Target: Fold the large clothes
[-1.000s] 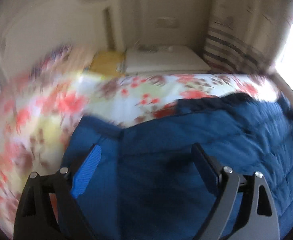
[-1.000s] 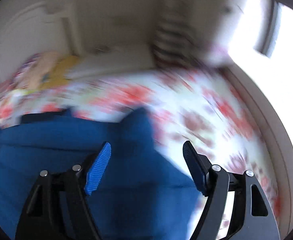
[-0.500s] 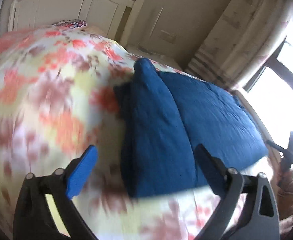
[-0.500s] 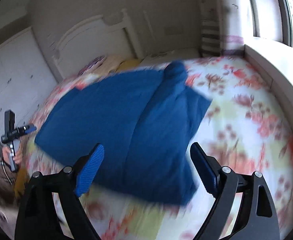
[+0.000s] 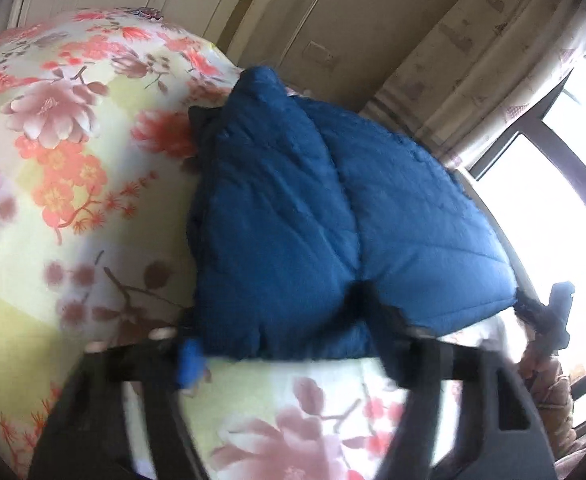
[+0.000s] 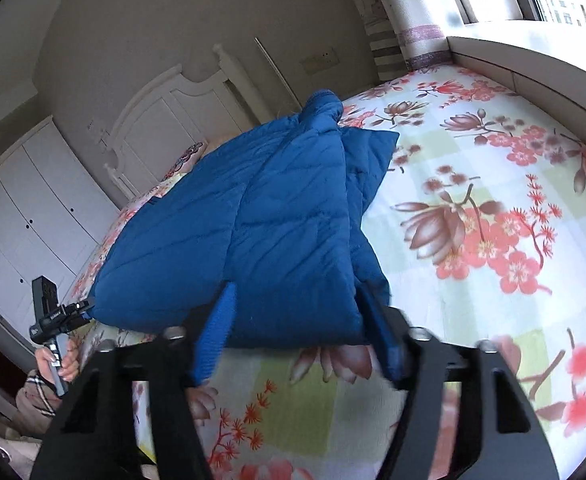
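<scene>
- Blue padded jacket (image 5: pixel 333 220) lies on the floral bedspread (image 5: pixel 65 184), already doubled over lengthwise, its hem at the foot edge nearest me and its collar end toward the headboard (image 6: pixel 165 120).
- Half a second ago both grippers stood wide and clear of the hem; since then I've brought both in and their jaws have just been closing on it.
- Left gripper (image 5: pixel 289 336): narrowed, with the hem's left corner between the fingers. Picture is smeared; looks pinched.
- Right gripper (image 6: pixel 297 320): narrowed on the hem's right corner, with fabric bunched between the blue pads (image 6: pixel 217 332).
- My read: that's the grab for the next fold, hem up toward the collar.
- Risk: the padding is thick and slippery, so only the top layer may be caught and the stack could come apart when lifted.
</scene>
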`<state>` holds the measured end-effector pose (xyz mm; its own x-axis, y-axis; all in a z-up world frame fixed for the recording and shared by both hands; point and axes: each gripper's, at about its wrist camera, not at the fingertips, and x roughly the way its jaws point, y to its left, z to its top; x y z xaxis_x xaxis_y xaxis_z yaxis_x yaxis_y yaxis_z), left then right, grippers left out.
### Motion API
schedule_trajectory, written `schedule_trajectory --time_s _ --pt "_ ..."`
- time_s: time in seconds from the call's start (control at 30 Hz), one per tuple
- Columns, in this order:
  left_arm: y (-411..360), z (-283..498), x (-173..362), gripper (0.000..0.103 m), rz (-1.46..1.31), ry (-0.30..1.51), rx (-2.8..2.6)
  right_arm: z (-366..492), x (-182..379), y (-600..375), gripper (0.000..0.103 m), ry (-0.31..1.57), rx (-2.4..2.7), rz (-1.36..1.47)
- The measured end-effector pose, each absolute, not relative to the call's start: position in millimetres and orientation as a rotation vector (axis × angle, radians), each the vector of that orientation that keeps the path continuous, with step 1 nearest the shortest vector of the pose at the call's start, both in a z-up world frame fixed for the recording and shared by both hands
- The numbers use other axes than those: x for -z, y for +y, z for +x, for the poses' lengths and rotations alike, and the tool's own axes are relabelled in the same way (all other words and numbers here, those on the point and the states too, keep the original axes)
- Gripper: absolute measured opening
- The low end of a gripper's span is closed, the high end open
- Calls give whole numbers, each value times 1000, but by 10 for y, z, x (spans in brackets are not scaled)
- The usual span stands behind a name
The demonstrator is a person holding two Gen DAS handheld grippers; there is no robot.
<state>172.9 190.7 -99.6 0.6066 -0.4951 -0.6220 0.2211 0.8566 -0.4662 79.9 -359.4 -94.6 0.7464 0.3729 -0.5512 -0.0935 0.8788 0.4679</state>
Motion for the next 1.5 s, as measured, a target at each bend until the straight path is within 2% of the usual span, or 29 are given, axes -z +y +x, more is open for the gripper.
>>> schedule_trajectory --time_s 0.03,0.07,0.23,0.5,0.53,0.57,0.6,0.63,0.67,0.7,0.77,0.87,0.9,1.03,1.17,1.2,1.23,1.33,1.4,1.5 --pt "1911 1699 962 34 -351 811 415 785 942 -3582 43 685 -266 436" --pt "1927 1665 944 30 -361 802 419 772 938 -3576 42 685 -264 436" --pt "1968 1400 882 28 -354 778 404 551 891 -3553 36 685 -290 436" --pt "2154 779 913 31 -326 828 394 -112 843 -3402 36 739 -357 402" --pt "2172 736 918 36 -324 838 395 -158 848 -3411 39 745 -353 401" --pt "2201 697 914 48 -311 852 376 -188 840 -3436 39 753 -339 399" --pt "2240 648 896 55 -301 849 344 -225 791 -3487 40 752 -312 401" --pt "2286 608 863 72 -285 838 298 -250 726 -3544 40 735 -283 405" --pt "2343 571 790 81 -257 815 231 -265 602 -3615 40 701 -222 401" --pt "2392 558 690 84 -232 781 172 -258 510 -3643 40 683 -181 388" --pt "2450 568 446 101 -216 695 108 -115 259 -3603 40 650 -118 339" --pt "2374 803 69 101 -253 585 123 257 25 -3391 54 635 -104 325" --pt "2278 963 -27 101 -266 580 119 444 -61 -3229 62 632 -114 311" --pt "1684 1710 -50 101 -157 714 66 1105 -285 -2406 69 611 -212 164" --pt "1094 2450 197 97 -88 859 107 1761 -287 -1544 69 682 -291 -44" --pt "1014 2529 257 96 -88 871 114 1898 -260 -1359 66 703 -301 -92" --pt "908 2627 285 96 -78 883 121 2047 -227 -1239 56 723 -321 -121" --pt "591 2840 362 96 -28 901 139 2373 -69 -1015 46 786 -341 -189" --pt "414 2999 442 96 17 912 145 2548 106 -984 41 832 -345 -210" --pt "217 3170 556 96 74 919 135 2736 464 -1055 41 927 -346 -182"
